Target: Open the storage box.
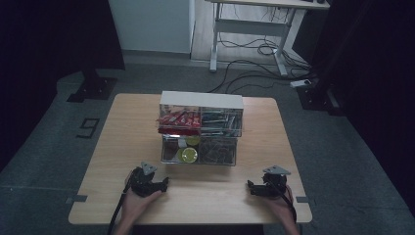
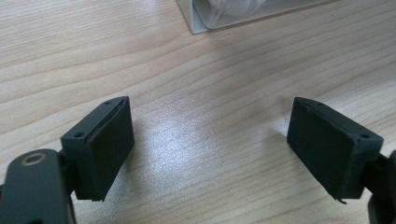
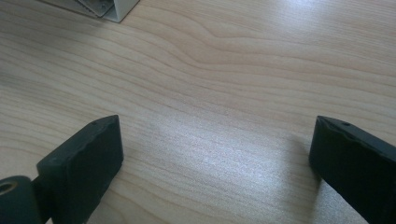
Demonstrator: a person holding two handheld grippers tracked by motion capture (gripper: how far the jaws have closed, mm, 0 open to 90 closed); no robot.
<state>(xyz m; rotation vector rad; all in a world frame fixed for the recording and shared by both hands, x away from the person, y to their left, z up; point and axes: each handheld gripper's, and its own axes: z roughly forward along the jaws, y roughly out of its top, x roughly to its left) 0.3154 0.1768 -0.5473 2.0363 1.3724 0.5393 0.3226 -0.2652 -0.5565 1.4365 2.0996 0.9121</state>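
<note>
My left gripper (image 1: 155,184) rests at the lower left of the high view on the wooden table (image 1: 122,142), jaws spread wide and holding nothing; in its own view (image 2: 210,140) bare wood lies between them. At the centre of the table stands a clear two-level organizer (image 1: 200,128), with red packets (image 1: 178,119) in its upper left compartment and yellow-green round things (image 1: 187,154) below. My right gripper (image 1: 258,188) (image 3: 215,154) rests at the lower right, also released and empty
</note>
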